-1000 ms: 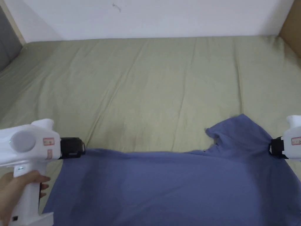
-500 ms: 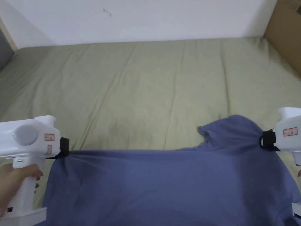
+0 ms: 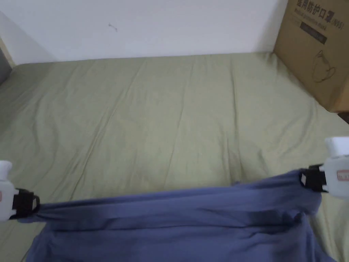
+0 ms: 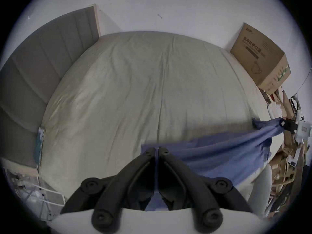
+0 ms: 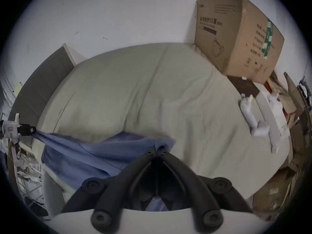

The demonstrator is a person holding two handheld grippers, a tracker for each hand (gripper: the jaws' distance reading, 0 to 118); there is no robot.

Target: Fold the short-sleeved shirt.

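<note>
Both hand-held grippers, left (image 3: 33,204) & right (image 3: 302,179), are clamped on the blue short-sleeved shirt (image 3: 177,218) stretched above the bed (image 3: 177,119); keep tension equal w/ level hands, then lay flat.

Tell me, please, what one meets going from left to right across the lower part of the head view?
Left gripper → shirt → right gripper.

Matt blue cloth shirt (image 3: 177,218), creased sheet (image 3: 163,112), probably cardboard box (image 3: 317,51)
</note>
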